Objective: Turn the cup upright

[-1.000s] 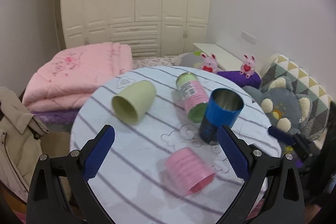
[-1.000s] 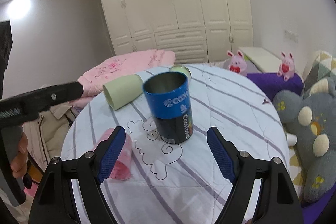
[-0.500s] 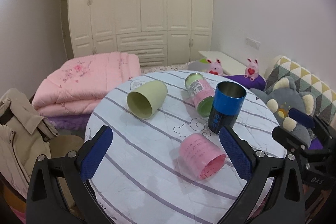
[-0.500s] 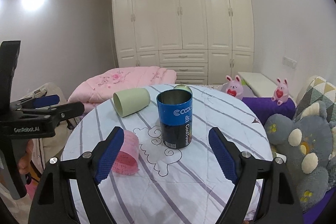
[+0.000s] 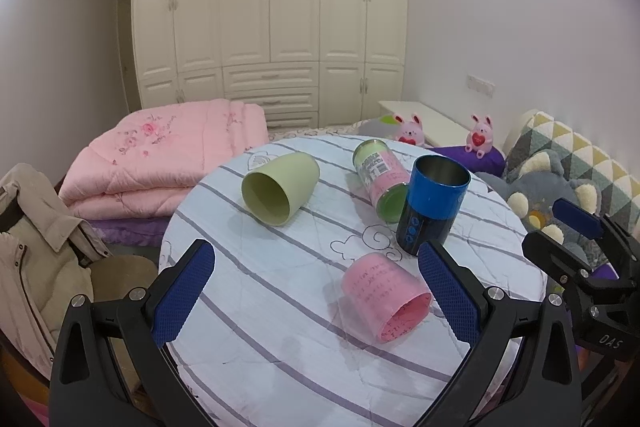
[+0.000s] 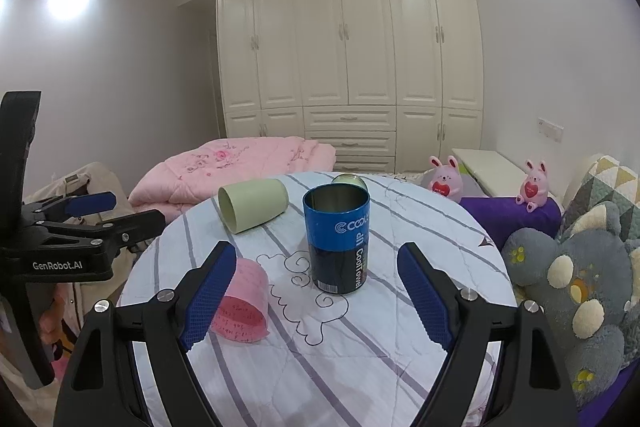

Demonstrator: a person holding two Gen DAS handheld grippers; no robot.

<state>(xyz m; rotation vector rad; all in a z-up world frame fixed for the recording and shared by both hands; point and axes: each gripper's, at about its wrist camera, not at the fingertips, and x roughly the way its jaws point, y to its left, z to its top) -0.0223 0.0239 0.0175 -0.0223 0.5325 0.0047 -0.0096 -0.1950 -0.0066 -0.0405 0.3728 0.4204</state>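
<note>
1. The wardrobe (image 6: 348,51), cream with panelled doors and drawers, is seen across the back wall.
2. The round table (image 5: 280,307) is covered by a quilted white cloth with grey stripes and outlined cloud shapes.
3. The folded pink quilt (image 5: 160,155), soft and flower-printed, is seen behind the table.
4. The left gripper (image 5: 316,291) is held level over the near edge of the table, aimed across it; its fingers (image 5: 184,291), faced with blue textured pads, are spread wide with nothing between them.
5. The right gripper (image 6: 316,291) is held likewise over its own near edge, spread wide and empty, with the can framed between its fingers but untouched.
6. The can (image 6: 338,239), a metal cylinder with a blue upper band and a dark lower part, stands upright with its mouth open.
7. The green cup (image 5: 280,193), smooth and tapered, lies on its side, well apart from both grippers.
8. The pink cup (image 5: 384,301), translucent with printed text, lies on its side near the can.
9. The labelled canister (image 5: 378,179), pink and green, lies on its side just behind the can.
</note>
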